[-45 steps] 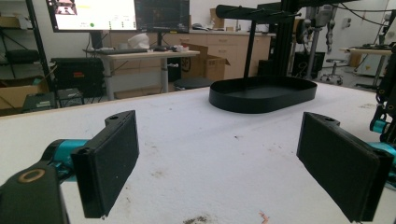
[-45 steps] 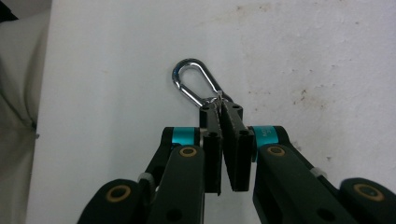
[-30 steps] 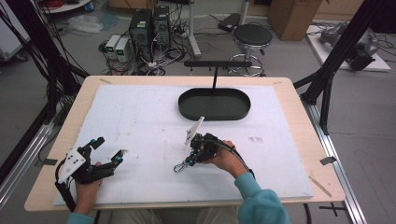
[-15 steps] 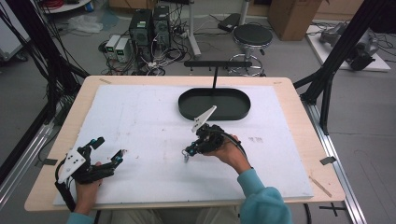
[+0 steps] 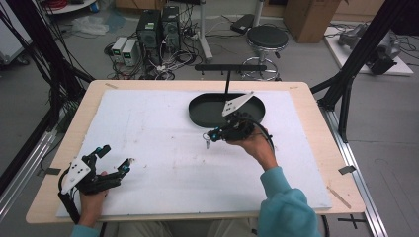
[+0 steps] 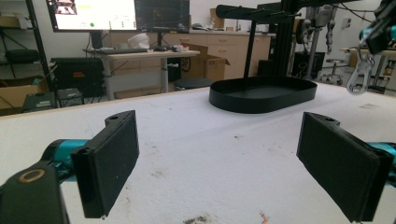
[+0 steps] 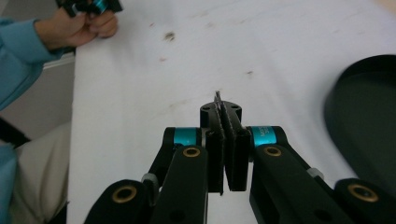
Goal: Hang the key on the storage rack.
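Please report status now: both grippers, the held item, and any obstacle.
Left gripper open, resting on table. Right gripper shut on metal clip, lifted near black tray. Nothing in the way.

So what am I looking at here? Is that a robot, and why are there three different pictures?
There is no robot arm. A person sits at the table and holds a hand-operated two-jaw gripper in each hand. The high view looks down from above the table. The other two come from small cameras riding on each gripper, looking along its black jaws.

The left gripper rests near the table's front left corner, its jaws wide apart with nothing between them. The right gripper is lifted over the white foam mat, shut on a small metal snap hook that dangles from it. Just behind it sits a black oval tray with an upright post carrying a crossbar.
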Demonstrator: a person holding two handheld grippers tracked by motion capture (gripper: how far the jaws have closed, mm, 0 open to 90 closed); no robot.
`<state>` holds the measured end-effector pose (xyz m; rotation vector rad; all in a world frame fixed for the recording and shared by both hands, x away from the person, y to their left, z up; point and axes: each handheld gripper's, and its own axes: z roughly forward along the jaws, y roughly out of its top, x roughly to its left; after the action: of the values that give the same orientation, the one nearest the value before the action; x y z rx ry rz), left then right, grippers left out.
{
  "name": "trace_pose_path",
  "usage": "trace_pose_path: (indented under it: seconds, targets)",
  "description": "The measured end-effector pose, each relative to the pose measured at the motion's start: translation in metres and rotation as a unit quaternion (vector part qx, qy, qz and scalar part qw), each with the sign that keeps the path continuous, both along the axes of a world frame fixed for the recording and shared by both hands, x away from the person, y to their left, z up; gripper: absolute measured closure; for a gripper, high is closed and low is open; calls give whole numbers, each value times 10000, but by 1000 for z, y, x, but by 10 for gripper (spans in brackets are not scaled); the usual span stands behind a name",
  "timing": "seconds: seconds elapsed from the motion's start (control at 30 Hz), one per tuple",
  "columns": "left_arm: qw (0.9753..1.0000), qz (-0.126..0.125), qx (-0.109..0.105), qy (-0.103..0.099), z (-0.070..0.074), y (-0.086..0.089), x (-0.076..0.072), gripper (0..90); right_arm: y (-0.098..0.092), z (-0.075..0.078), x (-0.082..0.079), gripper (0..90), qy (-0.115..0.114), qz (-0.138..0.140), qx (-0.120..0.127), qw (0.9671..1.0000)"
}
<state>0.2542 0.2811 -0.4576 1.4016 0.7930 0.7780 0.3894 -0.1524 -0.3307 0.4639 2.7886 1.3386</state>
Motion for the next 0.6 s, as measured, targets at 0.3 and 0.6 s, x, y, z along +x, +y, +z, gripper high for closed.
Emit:
trace_pose_path:
  seconds: [0.3,0.6]
  targets:
    - [10000,-5,7,-3,0,0,0,133,-30,30,18,892,-121,-468,177,9987]
    - [10000,-1,-1,2,0,0,0,133,-44,51,38,891,-267,-767,213,9965]
